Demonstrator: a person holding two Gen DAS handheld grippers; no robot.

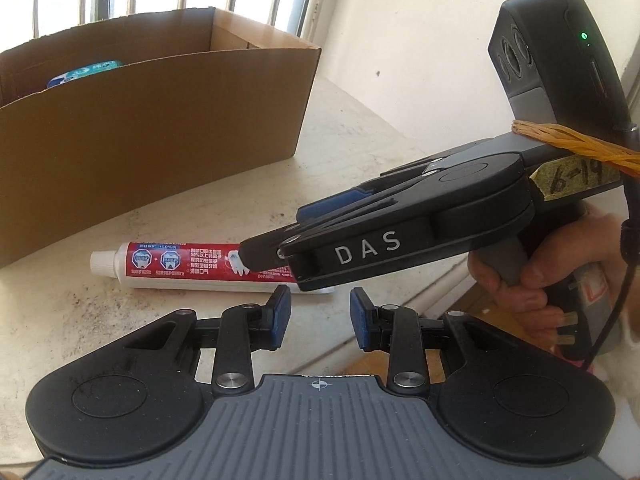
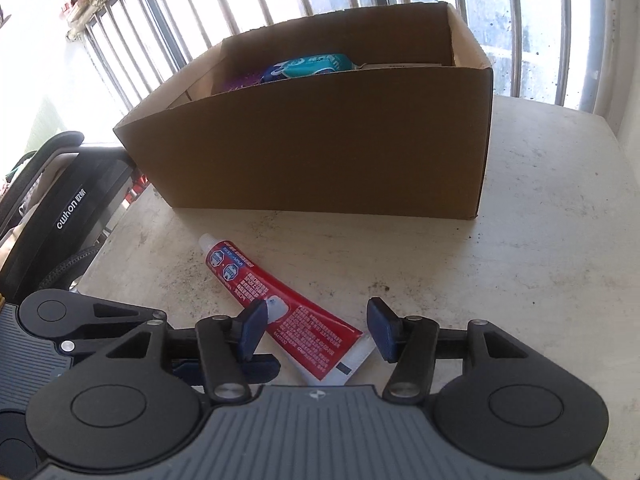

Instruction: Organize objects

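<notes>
1. Target: the red-and-white toothpaste tube (image 2: 280,312) lying flat on the pale, speckled stone desk (image 2: 480,280), just near of the open brown cardboard box (image 2: 320,152), white cap pointing far-left toward the box, flat crimped end nearest.
2. Right hand-held gripper (image 2: 316,326): spread wide, blue pads either side of the tube's wider rear half, left pad over the tube's edge, right pad just beside the crimp; nothing clamped yet.
3. Left hand-held gripper (image 1: 320,306): moderately open, empty, hanging just near of the tube, apart from it.
4. Best lowered until both right pads bracket the tube's flat body, then closed across its width, not along its length.
5. Better gripped toward the fuller middle than at the thin crimp, which would likely let the tube droop or swing.
6. Gentle squeeze only: soft tube, paste likely to shift under hard pressure.
7. Worth keeping the left one clear of the right's lifting path, since the two sit close.
8. Then a lift above the near wall of the box and release inside, beside the teal-and-blue packet (image 2: 308,66) already lying there.
</notes>
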